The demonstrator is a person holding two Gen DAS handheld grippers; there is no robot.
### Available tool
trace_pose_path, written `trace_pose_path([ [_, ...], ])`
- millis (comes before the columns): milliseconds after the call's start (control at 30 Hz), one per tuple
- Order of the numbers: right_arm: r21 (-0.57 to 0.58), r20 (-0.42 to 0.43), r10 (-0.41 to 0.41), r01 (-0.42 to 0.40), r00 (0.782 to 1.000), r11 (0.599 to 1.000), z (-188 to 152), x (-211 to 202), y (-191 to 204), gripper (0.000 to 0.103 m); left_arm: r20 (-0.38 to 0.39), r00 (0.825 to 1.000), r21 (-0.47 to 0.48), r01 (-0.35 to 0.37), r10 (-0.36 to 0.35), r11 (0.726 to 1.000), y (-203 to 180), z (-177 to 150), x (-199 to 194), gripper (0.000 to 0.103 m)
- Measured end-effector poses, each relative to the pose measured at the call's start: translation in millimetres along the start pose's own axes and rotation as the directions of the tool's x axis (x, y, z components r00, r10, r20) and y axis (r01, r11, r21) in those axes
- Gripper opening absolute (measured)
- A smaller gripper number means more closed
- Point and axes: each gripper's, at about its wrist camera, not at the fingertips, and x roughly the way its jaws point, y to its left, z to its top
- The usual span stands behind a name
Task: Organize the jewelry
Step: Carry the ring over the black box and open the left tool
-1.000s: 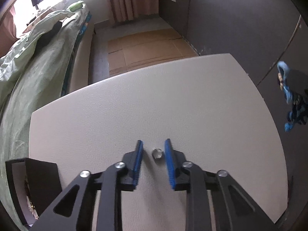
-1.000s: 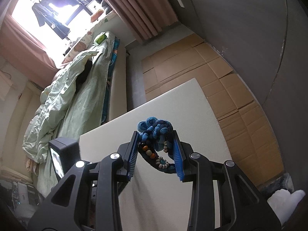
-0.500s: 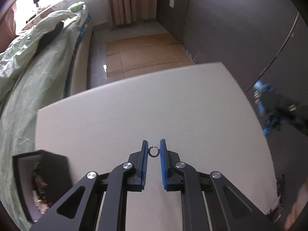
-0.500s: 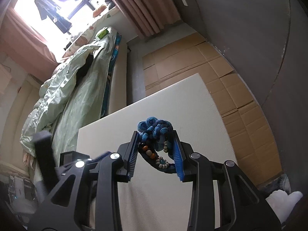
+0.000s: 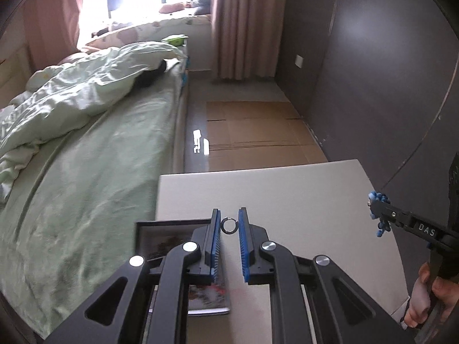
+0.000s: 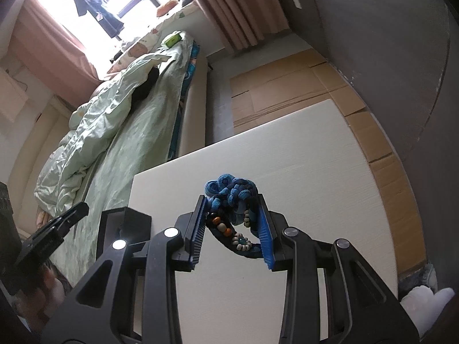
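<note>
Ring, small metal hoop, pinched between blue pads of left hand-held gripper at the very tips, clear of the tabletop. Jaws just closed further, ring between them, clenched on it. Hoop face turned toward camera, no real long axis.

Open black jewelry box just left of and below the left fingertips, partly hidden behind left finger; box on left edge of tabletop beside a printed booklet. Key relation: box leftward and down from held ring, near; left hand clearly nearer to it than right. Judged next move: short carry left, then lower over box opening and release. Risk judged: thin grip at tips, ring could slip.

Right hand-held gripper clamped on blue knotted cord bracelet with mixed beads hanging between jaws, held above tabletop, well right of box. Same box seen lower left in right view. Person's hand on right gripper handle visible at edge of left view.

Tabletop white, lightly textured. Bedroom: bed with pale green duvet left, flattened cardboard on floor beyond, pink curtains, bright window, dark wall right.
</note>
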Motion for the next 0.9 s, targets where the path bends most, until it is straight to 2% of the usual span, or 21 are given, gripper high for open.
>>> trace_pose_path([
  [267,-0.079,0.008,0.014,-0.014,1.0,0.997,-16.7,5.5,39.1,0.034,0.016,1.0,-0.097,-0.003,0.005,0.995,45.5,-24.0,9.0,0.01],
  [333,-0.092,0.003,0.023,-0.022,1.0,0.996,-19.9,10.5,48.8,0.034,0.007,1.0,-0.125,0.021,-0.02,0.992,53.7,-28.0,13.8,0.01],
  [900,-0.2,-0.067,0.087,-0.099,0.994,0.975,-40.4,58.7,123.2,0.034,-0.075,0.995,-0.217,0.043,-0.061,0.975,102.9,-25.2,50.5,0.011],
])
